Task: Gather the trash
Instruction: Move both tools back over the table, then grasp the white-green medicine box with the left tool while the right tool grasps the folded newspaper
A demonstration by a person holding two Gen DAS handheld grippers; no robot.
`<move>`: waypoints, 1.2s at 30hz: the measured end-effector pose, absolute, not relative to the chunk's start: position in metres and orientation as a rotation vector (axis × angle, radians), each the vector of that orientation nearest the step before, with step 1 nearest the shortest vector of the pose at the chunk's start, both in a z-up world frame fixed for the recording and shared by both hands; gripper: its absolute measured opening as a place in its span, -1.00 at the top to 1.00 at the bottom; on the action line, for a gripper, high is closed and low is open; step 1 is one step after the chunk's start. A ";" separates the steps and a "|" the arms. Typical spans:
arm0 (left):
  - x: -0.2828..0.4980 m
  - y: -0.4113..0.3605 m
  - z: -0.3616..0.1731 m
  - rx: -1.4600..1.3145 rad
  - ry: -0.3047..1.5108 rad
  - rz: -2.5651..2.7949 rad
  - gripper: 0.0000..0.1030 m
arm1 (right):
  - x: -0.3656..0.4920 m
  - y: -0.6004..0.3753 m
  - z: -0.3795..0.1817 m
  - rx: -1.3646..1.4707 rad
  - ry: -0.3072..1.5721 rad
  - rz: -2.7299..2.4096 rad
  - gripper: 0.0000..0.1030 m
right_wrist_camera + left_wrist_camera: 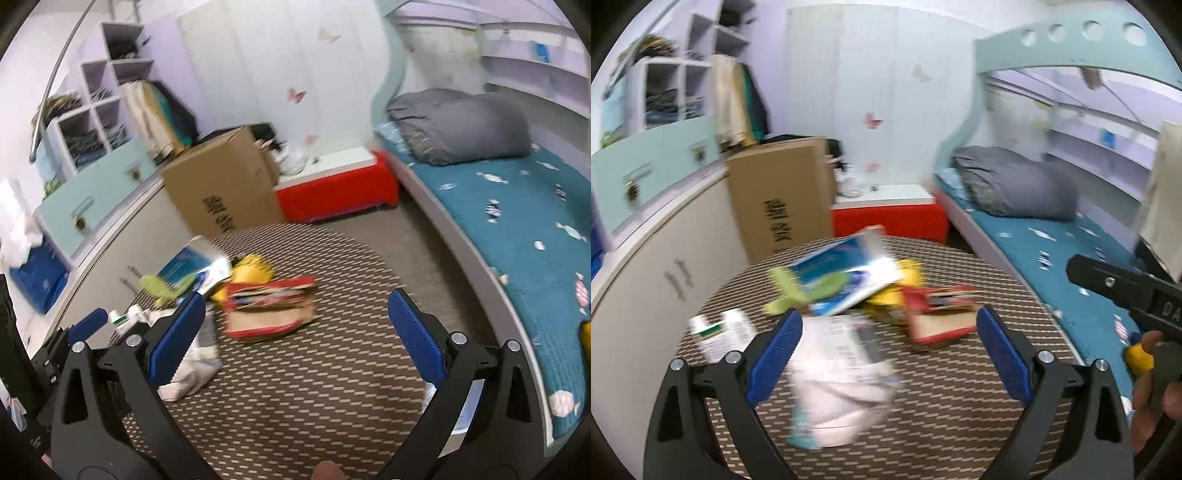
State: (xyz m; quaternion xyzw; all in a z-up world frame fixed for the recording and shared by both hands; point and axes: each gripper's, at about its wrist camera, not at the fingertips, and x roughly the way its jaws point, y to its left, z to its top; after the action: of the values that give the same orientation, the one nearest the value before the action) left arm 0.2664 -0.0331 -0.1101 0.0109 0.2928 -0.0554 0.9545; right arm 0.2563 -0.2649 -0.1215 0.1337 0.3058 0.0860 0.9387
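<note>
Trash lies in a pile on a round patterned table [960,406]: a white crumpled bag [842,373], a blue-and-white package [846,273], a green scrap [798,291], a yellow wrapper [908,280], a red carton [938,314] and a small green-and-white box [724,332]. My left gripper [888,334] is open and empty, with the white bag between its fingers. My right gripper [295,317] is open and empty over the table [314,387], behind the red carton [269,306]. The white bag [195,365] lies by its left finger.
A cardboard box [783,199] stands beyond the table beside a red-and-white bench [890,214]. White cabinets [665,258] run along the left. A bed with a teal cover [1071,258] and grey duvet [1015,184] runs along the right.
</note>
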 end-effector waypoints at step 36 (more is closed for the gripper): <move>0.348 0.148 -0.202 0.131 0.766 -0.078 -0.81 | 0.320 -0.014 -0.220 -0.145 0.945 0.296 -0.86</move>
State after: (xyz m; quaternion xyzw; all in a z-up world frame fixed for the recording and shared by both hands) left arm 0.3476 0.1476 -0.2019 0.0639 0.3732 -0.0378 0.9248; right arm 0.3197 -0.0142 -0.2200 -0.0696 0.4531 0.1417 0.8773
